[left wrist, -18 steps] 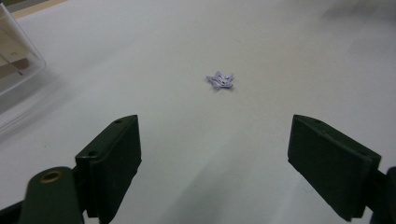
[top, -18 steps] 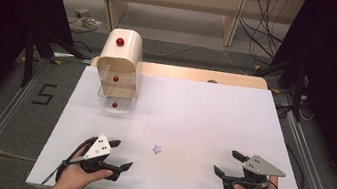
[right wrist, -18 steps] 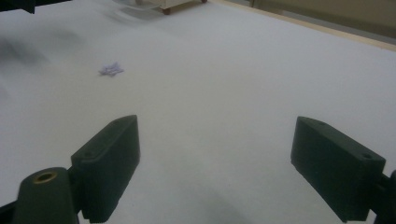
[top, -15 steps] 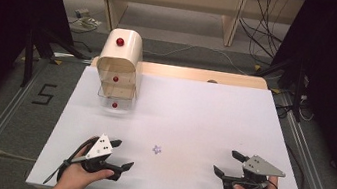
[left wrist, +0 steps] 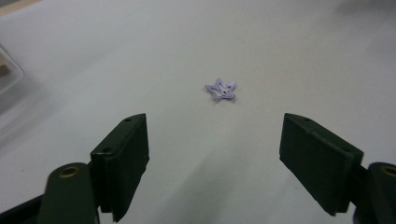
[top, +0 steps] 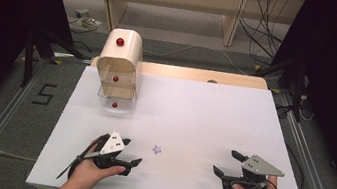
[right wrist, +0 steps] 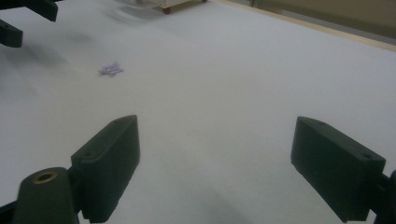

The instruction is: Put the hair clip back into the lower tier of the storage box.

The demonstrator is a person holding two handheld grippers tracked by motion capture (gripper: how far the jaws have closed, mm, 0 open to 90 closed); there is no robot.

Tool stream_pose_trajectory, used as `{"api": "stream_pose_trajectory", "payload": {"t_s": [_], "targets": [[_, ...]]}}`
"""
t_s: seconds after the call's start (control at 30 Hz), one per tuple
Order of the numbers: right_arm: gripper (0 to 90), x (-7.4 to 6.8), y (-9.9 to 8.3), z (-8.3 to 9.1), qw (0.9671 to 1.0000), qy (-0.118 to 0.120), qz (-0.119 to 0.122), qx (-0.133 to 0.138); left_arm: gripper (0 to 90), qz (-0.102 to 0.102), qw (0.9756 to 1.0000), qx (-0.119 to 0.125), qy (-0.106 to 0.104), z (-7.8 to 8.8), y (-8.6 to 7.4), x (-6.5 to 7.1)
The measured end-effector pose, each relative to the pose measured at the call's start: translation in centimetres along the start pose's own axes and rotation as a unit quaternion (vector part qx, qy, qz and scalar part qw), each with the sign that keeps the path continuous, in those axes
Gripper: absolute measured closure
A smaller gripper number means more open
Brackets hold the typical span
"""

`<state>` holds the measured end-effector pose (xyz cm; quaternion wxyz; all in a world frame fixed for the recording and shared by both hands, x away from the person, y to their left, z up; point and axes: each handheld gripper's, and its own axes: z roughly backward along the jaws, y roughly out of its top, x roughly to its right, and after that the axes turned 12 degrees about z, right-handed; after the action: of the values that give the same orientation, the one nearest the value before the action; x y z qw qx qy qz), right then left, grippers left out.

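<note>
A small purple star-shaped piece [top: 157,149] lies flat on the white table [top: 193,118], near the front. My left gripper [top: 131,152] rests just left of it, held in a hand, jaws open and empty. In the left gripper view the star [left wrist: 221,89] lies a short way ahead of the wide-apart jaws. My right gripper [top: 227,164] sits at the front right, open with nothing between its jaws. Its own view shows the star [right wrist: 111,69] far off to the upper left.
A cream drawer cabinet [top: 119,69] with red knobs stands at the table's back left, its lowest clear drawer pulled out. A wooden strip [top: 199,75] runs along the far edge. The left gripper's jaws [right wrist: 18,21] appear at the top left of the right gripper view.
</note>
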<state>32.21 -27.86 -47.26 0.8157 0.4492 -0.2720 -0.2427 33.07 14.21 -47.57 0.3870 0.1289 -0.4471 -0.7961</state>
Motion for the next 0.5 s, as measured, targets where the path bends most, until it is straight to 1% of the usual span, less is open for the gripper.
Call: {"api": "stream_pose_trajectory", "payload": {"t_s": [0.1, 0.27, 0.3, 0.33, 0.37, 0.5], "targets": [[16.3, 0.0, 0.0, 0.0, 1.0, 0.0, 0.002, -0.001, 27.4, -0.002, 0.9999, -0.01, -0.01, -1.1, 0.3, 0.2], [16.3, 0.0, 0.0, 0.0, 1.0, 0.0, -0.003, -0.005, 29.2, -0.011, 0.9996, -0.02, -0.014, -3.0, 1.0, 0.8], [16.3, 0.0, 0.0, 0.0, 1.0, 0.0, -0.003, -0.005, 29.7, -0.018, 0.9995, -0.026, -0.009, -3.7, 1.2, 1.0], [16.3, 0.0, 0.0, 0.0, 1.0, 0.0, -0.003, -0.005, 30.4, -0.018, 0.9995, -0.026, -0.009, -3.7, 1.2, 1.0], [16.3, 0.0, 0.0, 0.0, 1.0, 0.001, -0.003, -0.005, 31.2, -0.023, 0.9993, -0.028, -0.003, -4.1, 1.4, 1.2], [16.3, 0.0, 0.0, 0.0, 1.0, 0.001, 0.002, -0.002, 33.8, -0.031, 0.9989, -0.033, 0.009, -5.2, 1.7, 1.7]]}}
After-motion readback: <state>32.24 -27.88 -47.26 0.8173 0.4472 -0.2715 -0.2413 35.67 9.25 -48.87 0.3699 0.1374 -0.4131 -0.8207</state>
